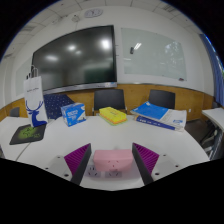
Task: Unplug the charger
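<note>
Between my tongs (111,160) — spread apart — sits a pink object (112,163), untouched at either side.
Beyond, on the white surface (175,140): blue boxes (160,116), a yellow box (112,116) — I can't make out a charger.

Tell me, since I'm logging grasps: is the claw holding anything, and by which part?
Cannot be told: a pink block sits between the fingers of the claw; any grip is unclear.
</note>
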